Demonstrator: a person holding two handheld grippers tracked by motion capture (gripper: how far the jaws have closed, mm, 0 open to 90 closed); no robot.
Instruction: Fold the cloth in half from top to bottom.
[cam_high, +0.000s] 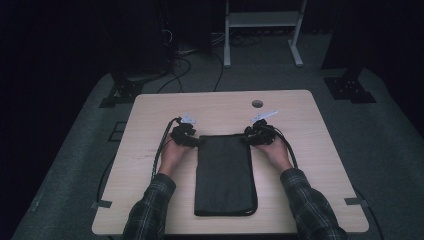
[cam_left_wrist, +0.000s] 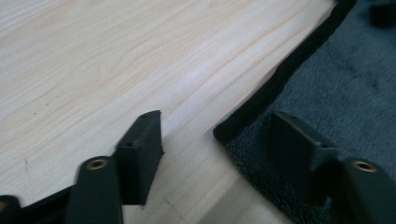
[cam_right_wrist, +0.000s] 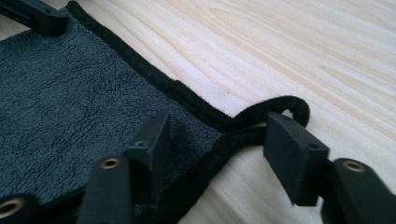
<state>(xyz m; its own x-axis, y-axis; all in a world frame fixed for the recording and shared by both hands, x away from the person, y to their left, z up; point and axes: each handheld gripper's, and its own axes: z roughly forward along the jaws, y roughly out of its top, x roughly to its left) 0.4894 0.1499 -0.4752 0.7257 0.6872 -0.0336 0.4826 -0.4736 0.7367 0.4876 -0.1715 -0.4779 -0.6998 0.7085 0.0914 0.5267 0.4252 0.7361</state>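
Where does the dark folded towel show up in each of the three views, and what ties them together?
High view: towel lies centre-table, running toward the near edge, between both grippers.
Left gripper view: right side, corner between the open jaws.
Right gripper view: left half, corner between the open jaws.
Shared landmark: its black edge trim.

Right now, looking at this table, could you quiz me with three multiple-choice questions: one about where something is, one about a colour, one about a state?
1. Where do the two grippers sit relative to the cloth?
A. at its far corners
B. at its near edge
C. off the table

2. What colour is the cloth?
A. white
B. dark grey with black trim
C. red

3. How do the right gripper's jaws stand?
A. open around a cloth corner
C. shut on the corner
B. shut, empty

Answers:
1 A: left gripper and right gripper flank the far end.
2 B: both gripper views show it.
3 A: the jaws stand apart either side of the corner.
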